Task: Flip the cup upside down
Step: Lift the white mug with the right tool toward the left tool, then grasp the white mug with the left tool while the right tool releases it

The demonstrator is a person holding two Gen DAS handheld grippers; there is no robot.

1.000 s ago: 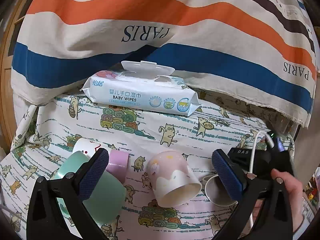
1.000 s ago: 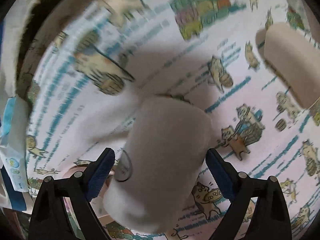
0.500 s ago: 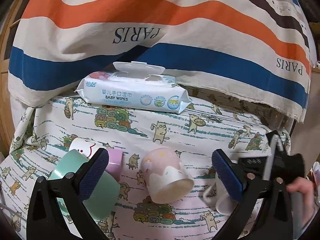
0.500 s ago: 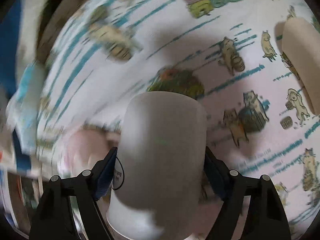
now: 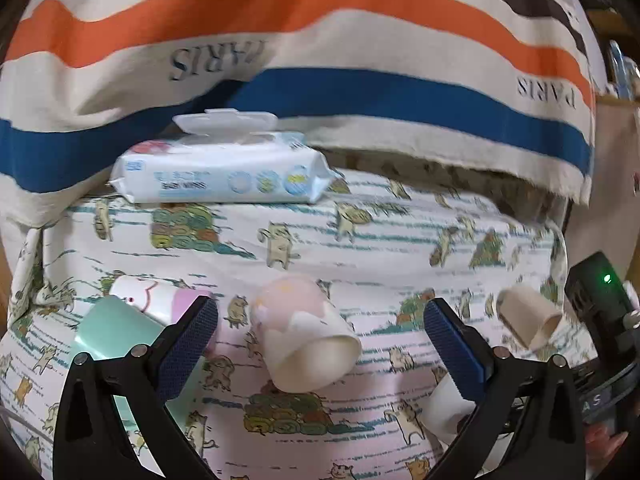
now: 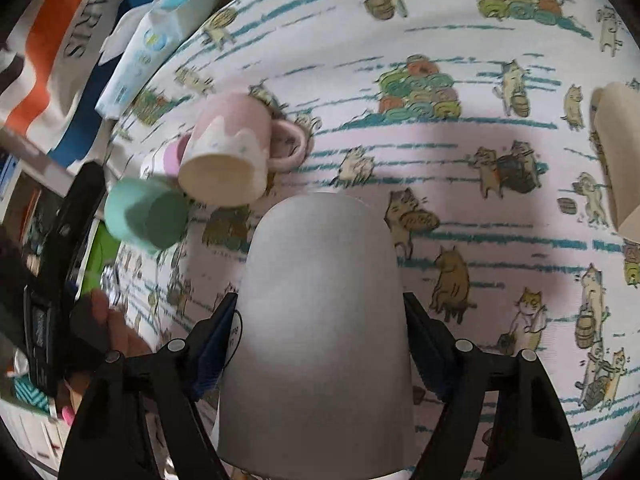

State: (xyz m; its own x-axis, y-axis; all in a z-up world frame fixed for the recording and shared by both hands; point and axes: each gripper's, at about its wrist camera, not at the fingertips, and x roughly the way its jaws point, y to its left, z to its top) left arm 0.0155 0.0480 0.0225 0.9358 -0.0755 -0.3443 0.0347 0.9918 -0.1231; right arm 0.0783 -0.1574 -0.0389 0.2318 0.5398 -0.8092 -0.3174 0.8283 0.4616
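Note:
My right gripper (image 6: 318, 340) is shut on a plain white cup (image 6: 320, 320), its rounded closed end pointing away over the cat-print cloth. In the left wrist view part of that cup (image 5: 444, 410) shows at the lower right, beside the right gripper's body. My left gripper (image 5: 320, 340) is open and empty, its blue pads either side of a pink-and-white mug (image 5: 304, 340) that lies on its side, mouth toward me. The mug also shows in the right wrist view (image 6: 228, 152), with its handle to the right.
A mint cup (image 5: 116, 328) and a white-and-lilac cup (image 5: 156, 296) lie at the left. A beige cup (image 5: 528, 320) lies at the right. A baby wipes pack (image 5: 224, 176) sits at the back, under a striped PARIS cloth (image 5: 320, 60).
The right gripper closed on the white cup and swung round with it, so the pink mug and mint cup now show beyond it. The left gripper stayed open and drifted rightward.

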